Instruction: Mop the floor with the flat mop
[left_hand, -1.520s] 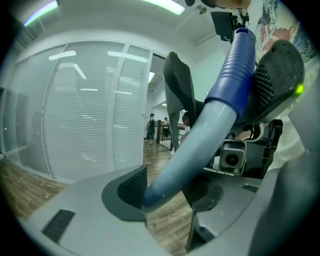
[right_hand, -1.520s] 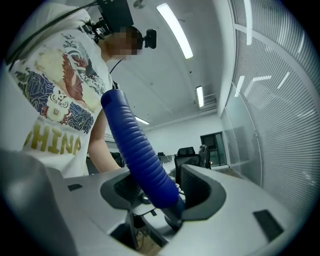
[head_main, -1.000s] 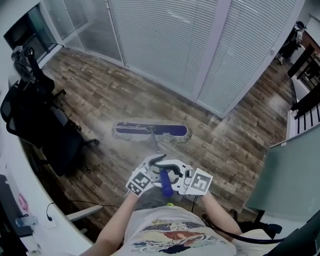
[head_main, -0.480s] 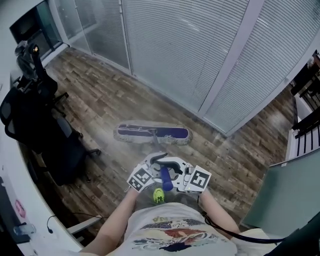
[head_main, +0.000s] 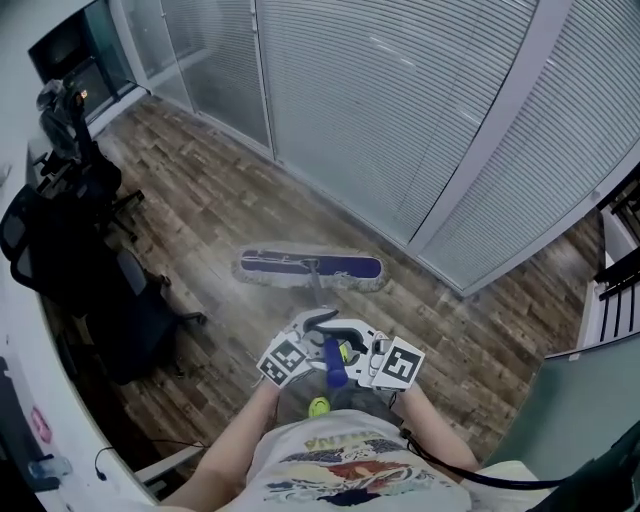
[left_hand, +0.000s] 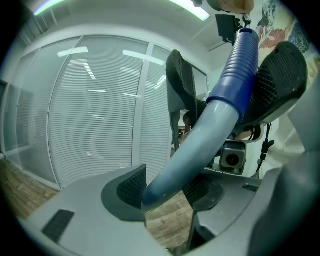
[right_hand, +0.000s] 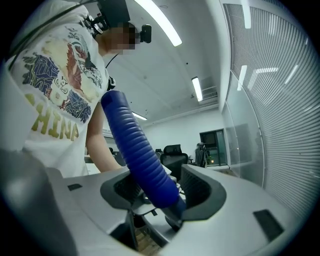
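On the wood-plank floor (head_main: 200, 200) at mid-frame, the flat mop (head_main: 310, 268) lies pad-down, its long, stiff handle (head_main: 333, 364) running back to you at lower centre; it looks light and should glide, best steered from the ribbed blue grip. Your left gripper (head_main: 316, 325) has its fingers clamped on the pale shaft, your right gripper (head_main: 350, 350) on the ribbed grip just above. The thin shaft near the head is hard to make out, and the pad's underside is hidden.
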